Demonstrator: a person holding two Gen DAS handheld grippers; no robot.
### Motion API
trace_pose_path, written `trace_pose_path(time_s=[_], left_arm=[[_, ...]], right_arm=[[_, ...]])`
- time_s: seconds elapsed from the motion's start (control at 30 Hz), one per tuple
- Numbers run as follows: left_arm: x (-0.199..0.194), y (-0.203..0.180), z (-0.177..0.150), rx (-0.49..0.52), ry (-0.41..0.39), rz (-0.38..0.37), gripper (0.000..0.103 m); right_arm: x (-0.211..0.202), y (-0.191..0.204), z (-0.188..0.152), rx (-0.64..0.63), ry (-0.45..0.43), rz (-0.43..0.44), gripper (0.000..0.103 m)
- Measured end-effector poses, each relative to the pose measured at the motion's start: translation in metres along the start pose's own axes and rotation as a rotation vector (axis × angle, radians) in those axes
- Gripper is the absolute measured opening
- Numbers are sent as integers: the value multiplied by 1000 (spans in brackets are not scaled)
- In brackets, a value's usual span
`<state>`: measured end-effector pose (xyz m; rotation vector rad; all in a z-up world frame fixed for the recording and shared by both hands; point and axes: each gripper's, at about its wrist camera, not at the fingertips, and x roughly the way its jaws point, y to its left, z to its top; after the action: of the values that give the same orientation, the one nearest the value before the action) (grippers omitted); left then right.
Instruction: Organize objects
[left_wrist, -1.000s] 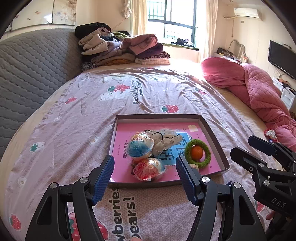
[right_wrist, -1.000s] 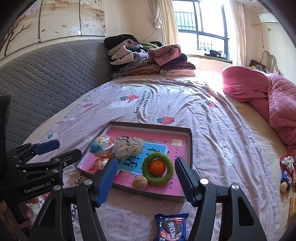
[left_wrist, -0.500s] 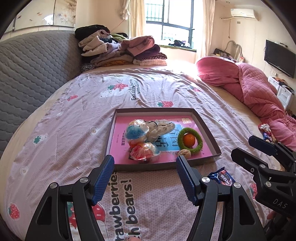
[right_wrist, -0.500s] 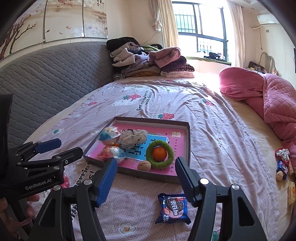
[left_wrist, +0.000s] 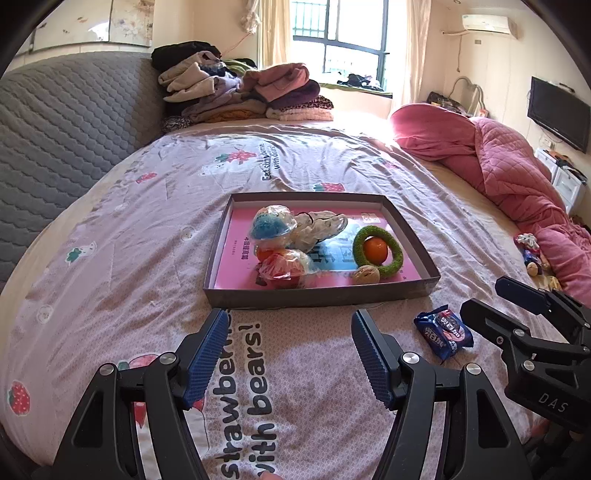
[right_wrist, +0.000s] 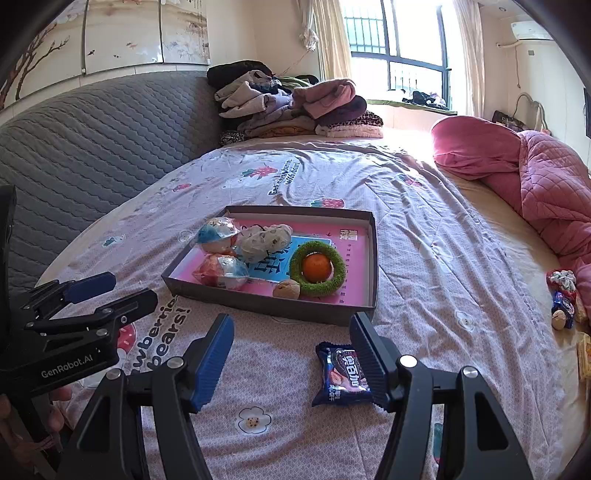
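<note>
A bed covered by a lilac strawberry-print sheet is being viewed from two hand-held grippers. A shallow grey box with a pink lining is lying on the sheet, and several things are being kept inside it: two clear-wrapped toy balls, a crumpled pale cloth, a green fuzzy ring with a small orange fruit resting in its middle, and a small round beige item by the near wall. A blue snack packet is lying flat on the sheet outside the box, just in front of its near right corner. The right hand-held gripper is being held released, with nothing between its blue-padded fingers; the packet is lying just beneath its right finger, partly hidden by it, and whether it is being touched cannot be told. The left hand-held gripper is likewise being held wide open and empty, above bare sheet before the box. The packet is judged to be light, soft and crinkly, with a slippery film and a crushable biscuit inside, so it is best taken across its short width near the middle, with a gentle squeeze. More small items are lying far right, beside a pink quilt.
</note>
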<state>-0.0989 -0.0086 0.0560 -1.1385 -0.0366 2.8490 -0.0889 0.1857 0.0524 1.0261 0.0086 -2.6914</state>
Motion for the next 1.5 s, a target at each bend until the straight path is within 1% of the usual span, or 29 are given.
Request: trace_pose_path(time_s=[0.23, 0.47, 0.57, 0.73, 1.07, 1.3, 1.5], left_arm=[[-1, 5, -10, -8, 10, -3, 71], [-1, 4, -18, -5, 18, 7, 71], [0, 6, -21, -11, 34, -7, 71], [1, 6, -25, -6, 32, 2, 71], [7, 12, -34, -19, 8, 0, 71], [19, 18, -43, -24, 27, 21, 71], [27, 22, -50, -27, 31, 36, 71]], right_arm=[[5, -5, -13, 12, 22, -21, 65], [5, -8, -18, 19, 28, -40, 65], [6, -9, -20, 21, 29, -48, 65], [7, -11, -26, 23, 31, -66, 65], [9, -8, -32, 38, 4, -58, 65], [25, -5, -45, 57, 47, -45, 65], [35, 0, -54, 51, 65, -59, 65]])
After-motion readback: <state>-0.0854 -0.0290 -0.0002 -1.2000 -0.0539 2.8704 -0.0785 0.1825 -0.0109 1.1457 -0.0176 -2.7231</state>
